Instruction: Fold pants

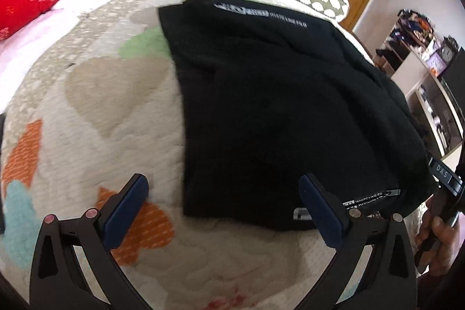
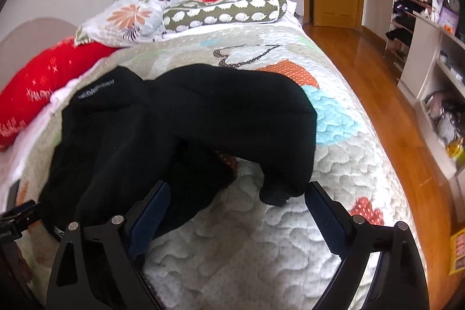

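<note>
Here we are over the bed, and the black pants (image 2: 162, 130) are sprawled across the patchwork quilt (image 2: 290, 237), filling the centre of the right wrist view, one leg flopped over toward the right of the frame with its cuff (image 2: 279, 193) drooping low at centre. The right gripper (image 2: 237, 211) hovers right there, claw spread wide, nothing pinched, that cuff just above its right-hand pad and the bulk of the fabric beside the left-hand one. Over in the left wrist view, the left gripper (image 1: 223, 208) is spread wide too, empty, its right-hand finger (image 1: 319, 211) lying over the lower edge of the pants (image 1: 276, 106) near the zip pocket, in the lower right of the frame. So, by my reckoning, this is the reach-in before a fold: nothing is gripped yet, and the garment is still rumpled (that crossed-over leg needs sorting first). Next move, I'd say, calls for the right claw to settle around the loose cuff and close on it, while the left one takes the near hem, so the leg can be drawn straight.
</note>
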### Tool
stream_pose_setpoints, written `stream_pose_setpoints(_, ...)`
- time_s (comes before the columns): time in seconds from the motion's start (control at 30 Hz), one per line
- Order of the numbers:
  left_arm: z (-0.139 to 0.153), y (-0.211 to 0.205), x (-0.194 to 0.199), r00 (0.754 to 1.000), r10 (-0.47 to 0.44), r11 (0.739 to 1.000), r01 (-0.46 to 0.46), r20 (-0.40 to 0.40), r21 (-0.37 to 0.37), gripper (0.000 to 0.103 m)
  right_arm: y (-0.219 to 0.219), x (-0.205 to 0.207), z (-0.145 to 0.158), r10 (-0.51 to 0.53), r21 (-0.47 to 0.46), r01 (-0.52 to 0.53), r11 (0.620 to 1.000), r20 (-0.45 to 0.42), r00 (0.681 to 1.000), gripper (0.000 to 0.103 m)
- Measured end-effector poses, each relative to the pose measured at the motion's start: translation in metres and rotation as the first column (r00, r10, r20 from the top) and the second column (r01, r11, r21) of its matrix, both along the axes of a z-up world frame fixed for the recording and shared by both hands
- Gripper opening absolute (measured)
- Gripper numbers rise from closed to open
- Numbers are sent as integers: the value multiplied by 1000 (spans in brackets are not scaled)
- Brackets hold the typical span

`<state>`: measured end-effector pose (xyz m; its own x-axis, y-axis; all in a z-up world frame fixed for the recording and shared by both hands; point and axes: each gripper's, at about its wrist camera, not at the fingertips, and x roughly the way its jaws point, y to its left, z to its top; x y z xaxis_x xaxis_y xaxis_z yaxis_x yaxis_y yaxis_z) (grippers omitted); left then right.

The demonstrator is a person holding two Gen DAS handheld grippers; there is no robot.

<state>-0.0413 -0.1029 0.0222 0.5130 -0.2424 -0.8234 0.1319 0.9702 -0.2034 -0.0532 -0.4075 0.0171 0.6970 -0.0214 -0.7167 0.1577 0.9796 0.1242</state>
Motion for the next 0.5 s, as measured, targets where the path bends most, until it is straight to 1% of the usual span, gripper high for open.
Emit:
stream_pose_setpoints(0.03, -2, -4, 2, 1000, -6, 1000, 6, -5, 0, 103, -1, 3, -3, 5, 11, -5, 1000, -7, 1000, 89)
stream_pose_setpoints(0.1, -3, -13, 5, 1000, -21, 1000, 21, -1, 16, 103, -1, 9, -8, 13, 24, -13, 1000, -20, 1000, 87)
stream_pose_setpoints(0.13, -3, -16, 7, 1000, -30, 999, 30, -2, 24, 103, -1, 12, -10, 16, 21, -15, 1000, -26, 1000, 87)
stream_pose_setpoints(0.2, -7, -25, 12, 998, -51, 996, 53, -22, 65, 103, 2, 18, -16, 26, 15, -25, 1000, -32, 999, 87)
stream_pose_setpoints(0.23, -7, -28, 13, 998, -60, 996, 61, -16, 67, 103, 3, 21, -19, 29, 12, -29, 1000, -33, 999, 87)
stream_pose_setpoints(0.27, -5, -29, 14, 998, -69, 996, 69, -5, 53, 101, 4, 23, -21, 30, 10, -30, 1000, -30, 999, 87)
stream_pose_setpoints(0.3, -5, -29, 14, 997, -74, 996, 74, 4, 46, 94, 4, 24, -21, 33, 12, -33, 999, -21, 999, 81)
stream_pose_setpoints(0.33, -4, -29, 14, 997, -75, 996, 75, 14, 45, 88, 4, 24, -20, 43, 16, -42, 999, -12, 999, 60)
stream_pose_setpoints(0.37, -2, -27, 12, 996, -83, 996, 82, 27, 40, 66, 5, 23, -18, 66, 29, -66, 997, 5, 998, 46)
stream_pose_setpoints(0.4, 0, -26, 10, 996, -80, 996, 78, 41, 48, 42, 6, 22, -16, 85, 43, -85, 995, 13, 996, 34)
stream_pose_setpoints(0.43, 3, -22, 10, 995, -85, 996, 84, 43, 19, 39, 9, 21, -15, 93, 43, -93, 995, 17, 996, 29)
stream_pose_setpoints(0.5, 7, -13, 10, 996, -89, 995, 90, 24, -46, 35, 13, 17, -11, 98, 22, -99, 995, 29, 995, 24)
